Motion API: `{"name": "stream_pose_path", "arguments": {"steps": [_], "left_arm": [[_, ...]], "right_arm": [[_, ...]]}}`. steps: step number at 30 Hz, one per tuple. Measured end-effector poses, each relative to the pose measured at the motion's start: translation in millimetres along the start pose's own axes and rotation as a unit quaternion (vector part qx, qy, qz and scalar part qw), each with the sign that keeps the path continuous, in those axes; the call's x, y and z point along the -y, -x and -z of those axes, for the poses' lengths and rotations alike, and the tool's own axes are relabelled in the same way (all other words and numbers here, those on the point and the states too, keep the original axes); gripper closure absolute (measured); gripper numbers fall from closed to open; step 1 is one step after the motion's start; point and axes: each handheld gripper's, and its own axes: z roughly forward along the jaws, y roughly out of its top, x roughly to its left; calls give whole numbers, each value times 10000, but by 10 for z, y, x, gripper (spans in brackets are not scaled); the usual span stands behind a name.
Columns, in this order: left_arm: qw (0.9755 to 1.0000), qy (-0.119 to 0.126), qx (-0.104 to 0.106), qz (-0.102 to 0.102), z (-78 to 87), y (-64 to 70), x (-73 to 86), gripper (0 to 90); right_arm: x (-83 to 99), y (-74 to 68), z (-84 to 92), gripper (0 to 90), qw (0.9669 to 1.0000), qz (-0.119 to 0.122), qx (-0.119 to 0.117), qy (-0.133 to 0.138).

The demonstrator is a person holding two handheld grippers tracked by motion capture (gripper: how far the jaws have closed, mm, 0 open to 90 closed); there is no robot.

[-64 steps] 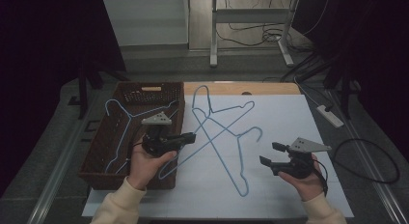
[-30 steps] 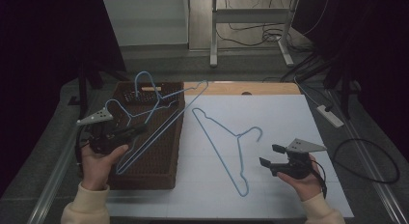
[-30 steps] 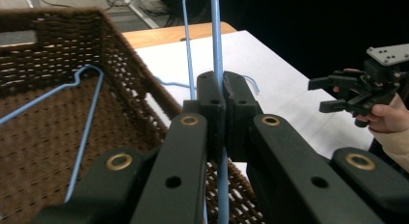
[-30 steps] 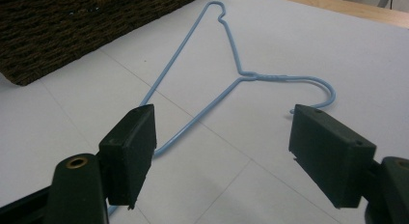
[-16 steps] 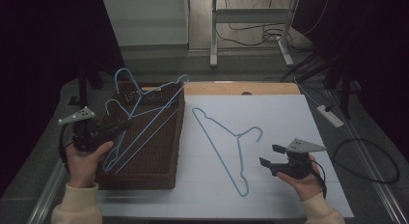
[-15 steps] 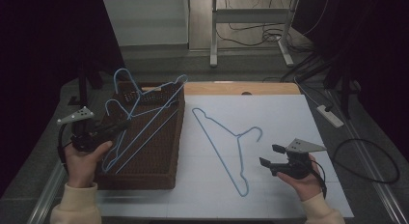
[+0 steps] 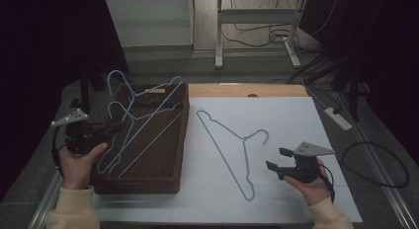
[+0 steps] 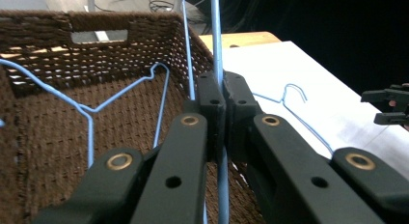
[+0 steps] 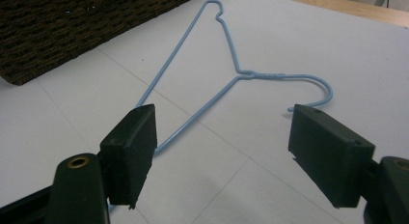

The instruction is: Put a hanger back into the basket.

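- Jaws of the left gripper (image 8: 218, 96) pinch a blue wire hanger (image 7: 143, 113), which over two seconds has moved from the white counter (image 7: 276, 115) to above the brown woven basket (image 7: 148, 182).
- Right gripper (image 7: 277, 158) jaws stay spread near the last hanger (image 7: 232, 155) on the counter, probably next.

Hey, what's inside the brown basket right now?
A blue hanger lies on the basket floor. A second hanger, clamped in the left gripper, hangs over it. The near corners are hidden by the wall.
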Motion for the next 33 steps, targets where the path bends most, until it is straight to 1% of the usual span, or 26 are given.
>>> {"name": "stream_pose_path", "arguments": {"steps": [2,3,4,8,10,12,13,17,18,19,20,21,22,24,28,30,33], "left_arm": [[10000,8,-21,10,3,-31,-3,874],[10000,-25,-40,26,-9,-65,5,875],[10000,-25,-40,26,-9,-65,5,875],[9998,-156,-92,50,-49,-130,29,875],[9998,-181,-89,87,-63,-158,41,875],[9997,-233,-81,44,-72,-176,51,875],[9996,-266,-71,7,-77,-182,55,874],[9990,-452,-10,-38,-108,-203,69,874],[9988,-482,-11,-37,-119,-208,72,875],[9983,-588,14,-13,-153,-232,85,875],[9983,-588,14,-13,-153,-232,85,875],[9980,-637,26,2,-172,-245,94,875],[9976,-686,25,8,-191,-257,103,874],[9968,-793,91,49,-234,-279,127,874],[9944,-1035,181,78,-349,-296,170,875],[9929,-1170,188,64,-407,-303,184,875],[9899,-1401,158,116,-500,-327,207,874]], "right_arm": [[-2,1,3,259,10000,-4,1,-3],[0,1,-2,259,10000,-17,-6,13],[0,1,-2,259,10000,-17,-6,13],[-1,0,-7,259,10000,-11,1,-1],[-1,-2,-9,259,10000,-4,0,-11],[-1,-6,-10,259,10000,6,-2,-12],[-1,-7,-10,259,10000,6,-6,-10],[1,-2,-13,259,10000,0,-9,-16],[1,-2,-14,259,10000,1,-10,-17],[1,-5,-16,259,10000,1,-14,-22],[1,-5,-16,259,10000,1,-14,-22],[2,-7,-18,259,10000,0,-22,-21],[2,-9,-19,259,10000,1,-22,-23],[2,-10,-21,259,10000,6,-24,-26],[7,-4,-34,259,10000,-2,-30,-65],[11,-7,-43,259,10000,4,-43,-78],[11,-12,-46,259,9999,23,-41,-100]]}}
